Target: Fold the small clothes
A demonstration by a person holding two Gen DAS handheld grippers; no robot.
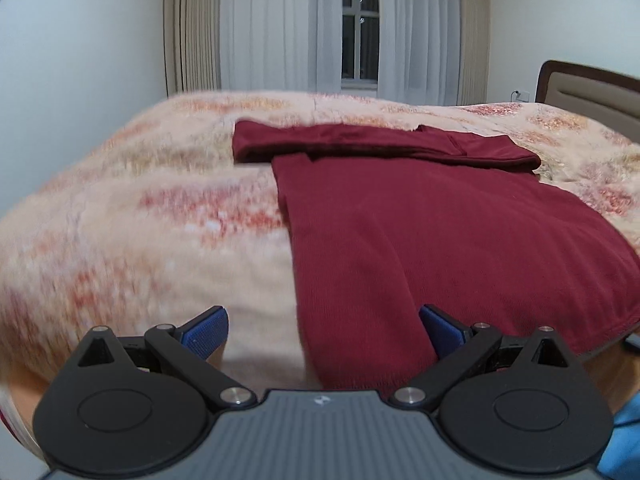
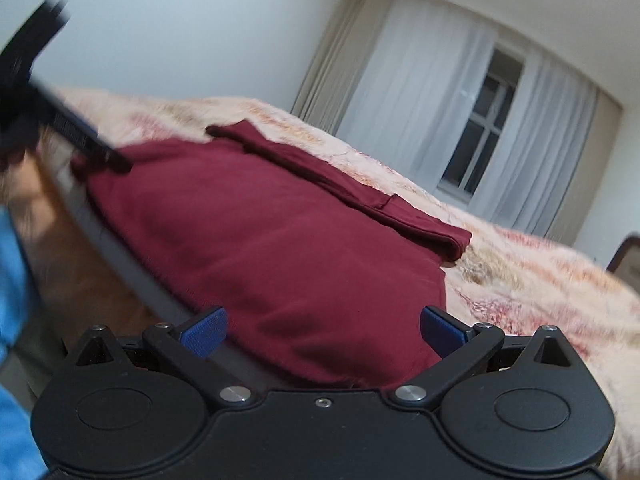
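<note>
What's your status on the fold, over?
Left gripper open, right gripper open, both empty. Maroon garment flat on bed, top already folded over. Nothing in the way.

Home bedroom: bed (image 1: 120,208), curtained window (image 1: 360,24).

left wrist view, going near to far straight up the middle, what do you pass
open left gripper with blue pads → flat body of the dark red knit garment → its folded-over band across the far end → peach floral bedspread → white sheer curtains and dark window
</note>
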